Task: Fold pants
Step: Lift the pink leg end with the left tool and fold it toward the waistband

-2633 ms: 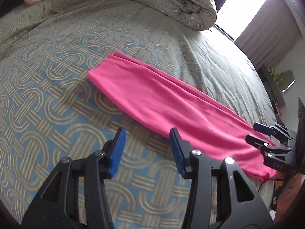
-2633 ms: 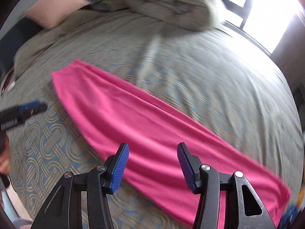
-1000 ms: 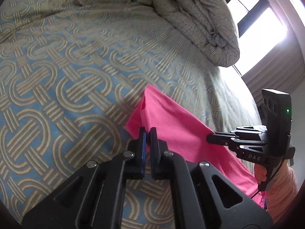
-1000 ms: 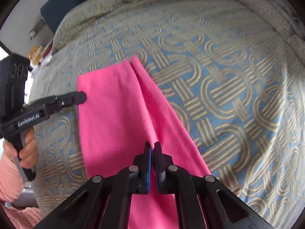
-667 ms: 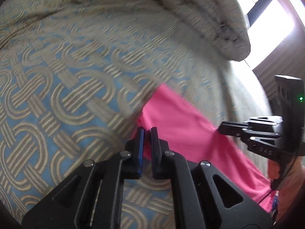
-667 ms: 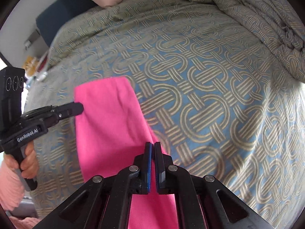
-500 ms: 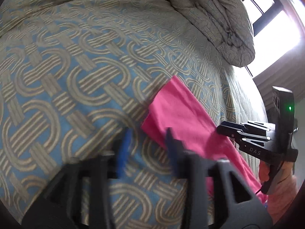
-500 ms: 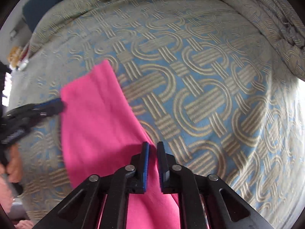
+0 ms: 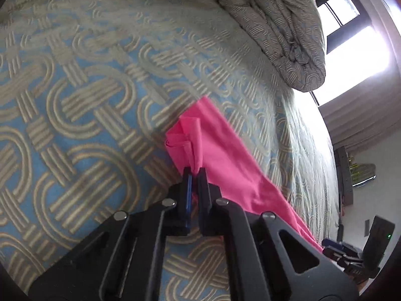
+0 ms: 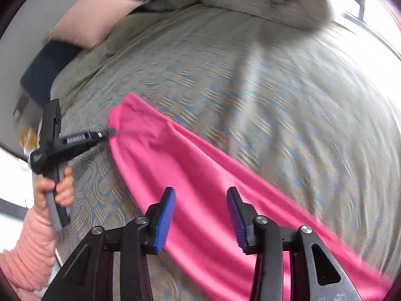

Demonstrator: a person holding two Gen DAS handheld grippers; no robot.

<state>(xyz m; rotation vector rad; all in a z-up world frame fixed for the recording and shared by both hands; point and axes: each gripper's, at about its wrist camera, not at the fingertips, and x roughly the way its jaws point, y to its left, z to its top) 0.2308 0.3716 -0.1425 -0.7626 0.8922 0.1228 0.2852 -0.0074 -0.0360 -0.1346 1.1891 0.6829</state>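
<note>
The pink pants (image 9: 225,155) lie as a long folded strip on the patterned bedspread (image 9: 82,95). My left gripper (image 9: 195,173) is shut on the strip's near corner at its far-left end, and the cloth bunches up there. In the right wrist view the pants (image 10: 200,175) run from upper left to lower right. My right gripper (image 10: 201,198) is open and empty, hovering above the middle of the strip. The left gripper (image 10: 112,132) shows there at the strip's end. The right gripper (image 9: 330,248) shows at the lower right of the left wrist view.
A rolled duvet (image 9: 275,25) lies at the far side of the bed. A pink pillow (image 10: 92,15) lies at the head. A bright window (image 9: 356,37) and curtain are to the right. The bed edge drops off at the right.
My left gripper opened half a second ago and has shut again on the corner of the pants. My right gripper let go of the pants, opened wide and pulled back above the strip.
</note>
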